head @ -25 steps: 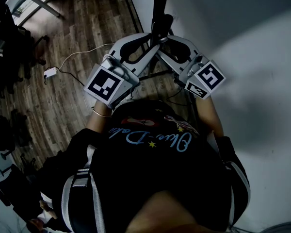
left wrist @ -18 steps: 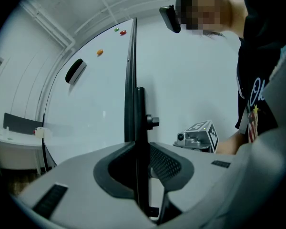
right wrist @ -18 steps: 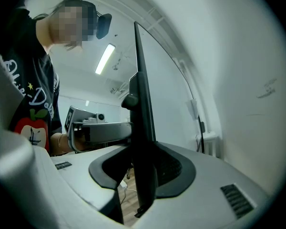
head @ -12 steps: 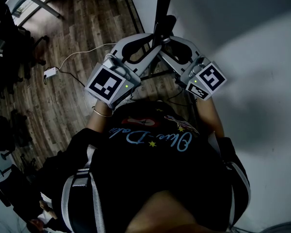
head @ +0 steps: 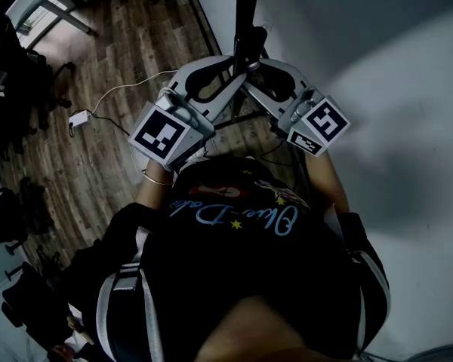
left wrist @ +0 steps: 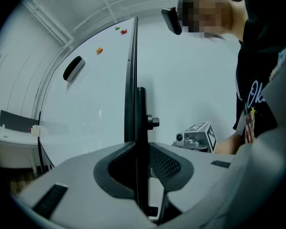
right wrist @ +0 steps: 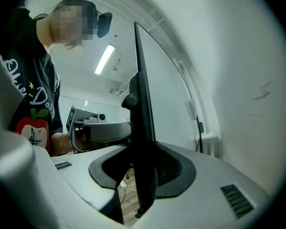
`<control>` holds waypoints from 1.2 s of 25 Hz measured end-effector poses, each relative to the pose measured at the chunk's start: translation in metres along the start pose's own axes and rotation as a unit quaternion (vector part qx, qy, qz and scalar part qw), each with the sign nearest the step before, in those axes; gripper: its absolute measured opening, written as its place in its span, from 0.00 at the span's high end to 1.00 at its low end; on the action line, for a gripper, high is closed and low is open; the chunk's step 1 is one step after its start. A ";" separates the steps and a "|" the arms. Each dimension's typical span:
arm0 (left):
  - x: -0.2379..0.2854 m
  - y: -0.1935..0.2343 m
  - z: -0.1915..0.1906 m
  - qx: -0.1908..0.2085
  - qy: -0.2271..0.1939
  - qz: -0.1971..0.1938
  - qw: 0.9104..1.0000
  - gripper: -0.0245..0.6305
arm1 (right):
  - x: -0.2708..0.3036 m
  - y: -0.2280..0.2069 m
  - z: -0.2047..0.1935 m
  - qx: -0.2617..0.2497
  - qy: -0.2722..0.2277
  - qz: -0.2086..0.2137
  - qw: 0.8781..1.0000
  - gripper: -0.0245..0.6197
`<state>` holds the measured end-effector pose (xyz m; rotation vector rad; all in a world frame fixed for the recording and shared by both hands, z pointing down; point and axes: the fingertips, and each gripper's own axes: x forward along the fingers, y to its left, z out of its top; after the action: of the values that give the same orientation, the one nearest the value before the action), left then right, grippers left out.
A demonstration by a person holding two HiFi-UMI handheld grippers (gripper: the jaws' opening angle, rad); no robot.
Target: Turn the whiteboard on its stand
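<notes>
Left tongs [left wrist: 141,165], just closing tighter, and right tongs [right wrist: 144,171] clamp the black upright [left wrist: 140,106] at the whiteboard [left wrist: 90,99] edge: grip-setting, so next both must likely swing it together.

Whiteboard [head: 248,6]: upper part cut off by the head view's top edge.
Coloured dots [left wrist: 99,50] on its face: too small to identify.
White box [head: 79,117]: too small to identify.
Person [head: 234,277]: legs hidden beneath torso.

3 cameras, 1 whiteboard [left wrist: 90,99]
Head view looks steeply down past the person [head: 234,277]; both gripper views look level, close along their jaws, sharing its dark edge.
</notes>
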<state>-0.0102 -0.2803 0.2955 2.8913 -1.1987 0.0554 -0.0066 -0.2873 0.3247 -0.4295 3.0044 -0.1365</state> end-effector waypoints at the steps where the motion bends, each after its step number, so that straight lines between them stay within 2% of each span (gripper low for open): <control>1: 0.001 0.000 -0.001 0.000 0.000 -0.001 1.000 0.81 | -0.001 -0.001 0.000 0.000 -0.001 0.000 1.000 0.72; 11: -0.002 -0.017 0.002 0.008 0.005 -0.025 1.000 0.82 | -0.014 0.009 0.001 0.001 -0.003 0.001 1.000 0.72; 20: -0.011 -0.031 0.005 0.005 -0.006 -0.030 1.000 0.82 | -0.022 0.024 0.005 -0.004 -0.002 0.003 1.000 0.72; 30: -0.020 -0.059 -0.001 0.011 -0.005 -0.070 0.997 0.82 | -0.042 0.045 -0.001 -0.013 -0.011 -0.029 0.999 0.71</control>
<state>0.0173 -0.2247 0.2959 2.9895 -0.9994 0.0529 0.0213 -0.2324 0.3249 -0.5174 2.9753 -0.0977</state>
